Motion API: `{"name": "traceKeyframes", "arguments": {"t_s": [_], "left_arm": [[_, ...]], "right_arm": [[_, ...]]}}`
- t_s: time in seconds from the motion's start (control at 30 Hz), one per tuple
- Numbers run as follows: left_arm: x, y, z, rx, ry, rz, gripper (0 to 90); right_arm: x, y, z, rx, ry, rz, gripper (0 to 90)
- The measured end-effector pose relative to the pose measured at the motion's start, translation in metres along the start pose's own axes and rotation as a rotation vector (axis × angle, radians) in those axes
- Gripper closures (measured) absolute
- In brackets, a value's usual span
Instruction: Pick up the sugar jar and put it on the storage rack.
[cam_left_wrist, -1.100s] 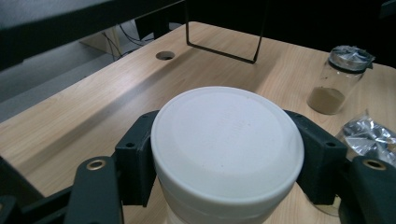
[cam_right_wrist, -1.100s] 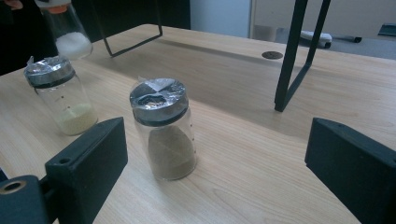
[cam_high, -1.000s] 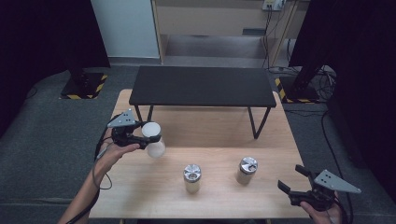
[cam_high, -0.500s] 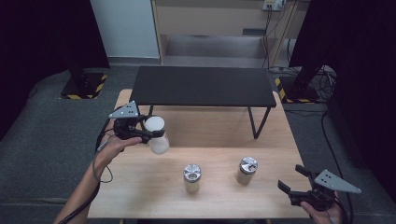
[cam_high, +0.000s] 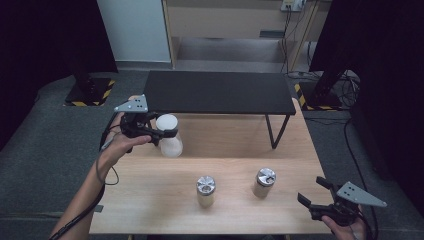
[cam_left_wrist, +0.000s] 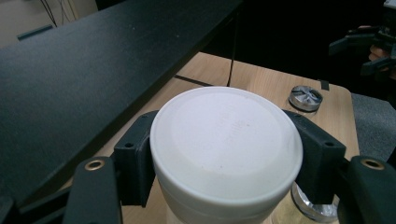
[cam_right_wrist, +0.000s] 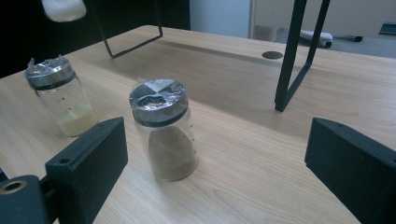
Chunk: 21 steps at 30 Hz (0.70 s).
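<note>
While my left tongs (cam_high: 167, 134) pinch the white jar (cam_high: 170, 136) just under its lid, the jar hangs above the bench (cam_high: 150, 200), near the front edge of the black shelf (cam_high: 220, 92). My right tongs (cam_high: 314, 194) are spread and hold nothing, near two glass shakers (cam_high: 206, 190).

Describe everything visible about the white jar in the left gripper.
The white jar is a round, opaque, plastic-looking container with a flat white lid slightly wider than its body. It is upright, lifted off the wooden table, near the black shelf's front left edge. The left gripper clamps it just under the lid, one jaw on each side.
</note>
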<state>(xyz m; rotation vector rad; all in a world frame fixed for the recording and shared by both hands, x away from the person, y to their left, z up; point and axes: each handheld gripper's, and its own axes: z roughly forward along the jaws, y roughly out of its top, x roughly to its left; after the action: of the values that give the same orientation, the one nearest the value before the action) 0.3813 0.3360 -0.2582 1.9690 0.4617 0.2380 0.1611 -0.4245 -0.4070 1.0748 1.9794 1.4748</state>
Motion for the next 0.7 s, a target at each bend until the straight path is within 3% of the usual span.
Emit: {"name": "traceKeyframes", "arguments": {"t_s": [0.27,0.7], "left_arm": [[0.005,0.024,0.0,0.001,-0.01,0.007,32.4],[0.009,0.061,-0.006,-0.027,0.014,0.02,32.4]], "right_arm": [[0.0,0.0,0.0,-0.001,0.001,0.002,6.4],[-0.001,-0.001,0.0,-0.004,0.004,0.004,6.4]]}}
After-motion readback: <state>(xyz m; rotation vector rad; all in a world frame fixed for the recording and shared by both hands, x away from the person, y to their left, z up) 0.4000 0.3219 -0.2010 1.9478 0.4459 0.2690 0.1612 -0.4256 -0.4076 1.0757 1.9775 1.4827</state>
